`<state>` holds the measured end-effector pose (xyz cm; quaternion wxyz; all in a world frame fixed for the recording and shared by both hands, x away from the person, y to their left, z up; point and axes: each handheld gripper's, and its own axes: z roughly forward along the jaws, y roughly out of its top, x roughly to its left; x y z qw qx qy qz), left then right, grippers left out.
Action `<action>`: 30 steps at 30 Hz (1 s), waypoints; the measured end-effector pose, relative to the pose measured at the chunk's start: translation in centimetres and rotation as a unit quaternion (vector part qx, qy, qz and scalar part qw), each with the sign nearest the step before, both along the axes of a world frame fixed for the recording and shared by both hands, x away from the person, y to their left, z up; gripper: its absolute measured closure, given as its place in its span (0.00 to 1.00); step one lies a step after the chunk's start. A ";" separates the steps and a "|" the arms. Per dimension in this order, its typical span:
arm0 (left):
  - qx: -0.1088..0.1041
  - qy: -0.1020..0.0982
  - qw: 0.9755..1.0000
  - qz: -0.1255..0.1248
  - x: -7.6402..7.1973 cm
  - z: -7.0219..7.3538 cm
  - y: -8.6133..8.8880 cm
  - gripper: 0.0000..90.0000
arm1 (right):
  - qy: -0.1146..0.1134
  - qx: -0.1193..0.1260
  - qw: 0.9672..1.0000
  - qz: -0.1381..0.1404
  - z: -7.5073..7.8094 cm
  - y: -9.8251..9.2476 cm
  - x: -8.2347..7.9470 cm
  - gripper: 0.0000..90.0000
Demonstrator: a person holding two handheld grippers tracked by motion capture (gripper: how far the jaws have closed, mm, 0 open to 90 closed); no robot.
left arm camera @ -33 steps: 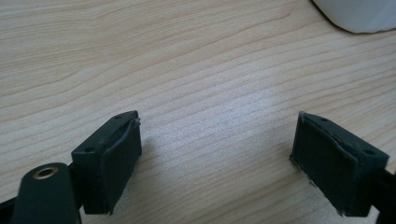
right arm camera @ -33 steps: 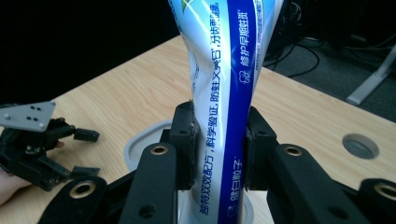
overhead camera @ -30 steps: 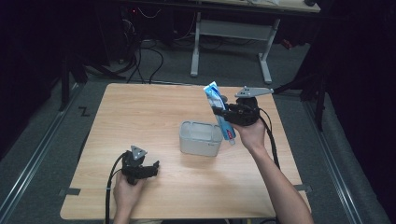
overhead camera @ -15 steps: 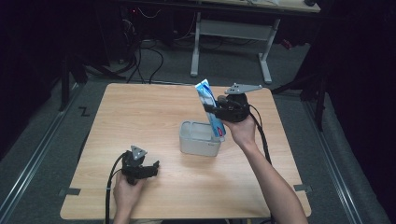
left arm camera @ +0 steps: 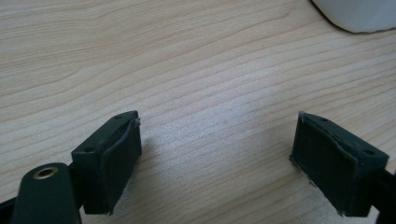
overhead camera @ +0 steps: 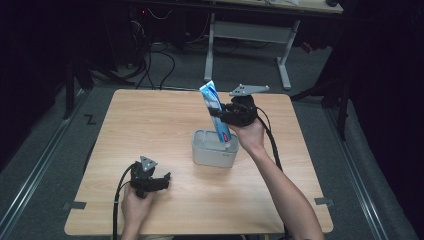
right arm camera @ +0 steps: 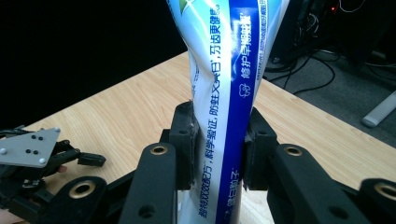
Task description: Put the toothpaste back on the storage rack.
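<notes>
A blue and white toothpaste tube (overhead camera: 216,112) stands nearly upright, its lower end down inside a pale grey box (overhead camera: 210,155) in the middle of the table. My right gripper (overhead camera: 223,116) is shut on the tube's middle, and the right gripper view shows the tube (right arm camera: 224,93) squeezed between both jaws. My left gripper (overhead camera: 161,181) rests open on the wood near the table's front left, nothing between its fingers (left arm camera: 112,158). A corner of the box (left arm camera: 359,14) appears at the top right of the left gripper view.
The wooden table (overhead camera: 150,125) has bare surface left of and behind the box. Beyond its far edge are a desk frame (overhead camera: 250,35) and cables (overhead camera: 165,60) on the dark floor. The left gripper's plate (right arm camera: 28,147) appears in the right gripper view.
My right gripper has moved left and turned the tube more upright, bringing its lower end into the box. The left gripper has not moved.
</notes>
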<state>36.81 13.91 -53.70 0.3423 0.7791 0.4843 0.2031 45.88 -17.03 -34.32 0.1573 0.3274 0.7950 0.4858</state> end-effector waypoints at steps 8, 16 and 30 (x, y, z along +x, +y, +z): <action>0.002 0.001 1.000 -0.002 0.0 0.0 0.0 0.18 | 0.003 -0.006 1.000 0.004 -0.4 1.1 0.6 0.78; 0.002 0.001 1.000 -0.003 0.0 0.0 0.0 0.18 | 0.007 -0.019 1.000 0.002 -1.0 1.6 0.9 0.78; 0.002 0.001 1.000 -0.003 0.0 0.0 0.0 0.18 | 0.019 -0.032 0.999 0.003 -1.8 1.4 0.8 0.79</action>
